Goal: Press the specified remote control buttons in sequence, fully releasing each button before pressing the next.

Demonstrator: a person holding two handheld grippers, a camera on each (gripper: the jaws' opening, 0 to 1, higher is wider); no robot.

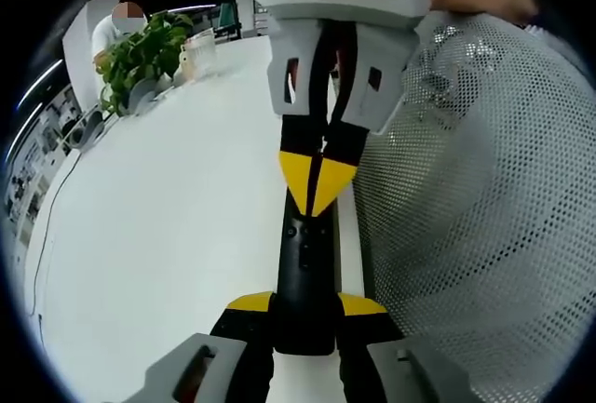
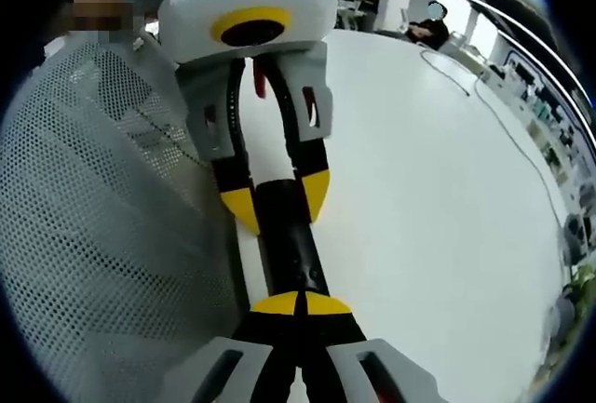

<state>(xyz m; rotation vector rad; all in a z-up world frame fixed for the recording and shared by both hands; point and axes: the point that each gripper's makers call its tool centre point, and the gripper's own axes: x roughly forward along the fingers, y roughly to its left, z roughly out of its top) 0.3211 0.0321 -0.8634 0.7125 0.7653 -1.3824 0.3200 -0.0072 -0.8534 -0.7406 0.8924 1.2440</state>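
both grippers: left (image 1: 305,315) clamps remote (image 1: 304,273) lengthwise; right (image 1: 315,180) shut, tips on it.

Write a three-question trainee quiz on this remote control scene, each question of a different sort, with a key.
1. True or false: the left gripper is shut on the near end of the black remote control.
2. Multiple choice: the right gripper has its yellow tips A) spread wide beside the remote, B) closed together on top of the remote, C) lifted well clear over the white table.
3. Fill in: in the left gripper view, the thing at the table's far left is a potted ____.

Key: 1 true; 2 B; 3 plant.
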